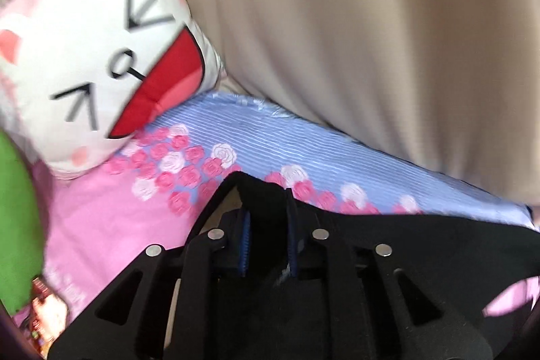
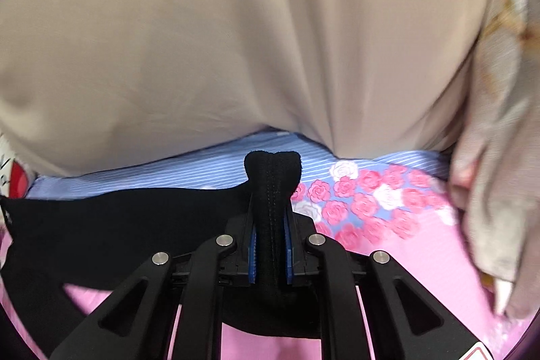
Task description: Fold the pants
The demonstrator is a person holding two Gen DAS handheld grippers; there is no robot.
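Observation:
Black pants (image 1: 422, 245) hang stretched between both grippers over a pink and blue flowered bed sheet (image 1: 111, 225). My left gripper (image 1: 268, 201) is shut on a bunched corner of the black fabric, which pokes out past the blue pads. From there the cloth runs off to the right. In the right wrist view, my right gripper (image 2: 271, 218) is shut on a stitched edge of the pants (image 2: 118, 225), with a knob of fabric sticking up beyond the fingertips. The cloth spreads left from it and lifts off the sheet (image 2: 422, 258).
A white cat-face pillow (image 1: 101, 63) lies at the left, a green object (image 1: 17, 225) beside it. A large beige cloth (image 2: 236, 39) fills the far side in both views. A pale patterned fabric (image 2: 499, 157) hangs at the right edge.

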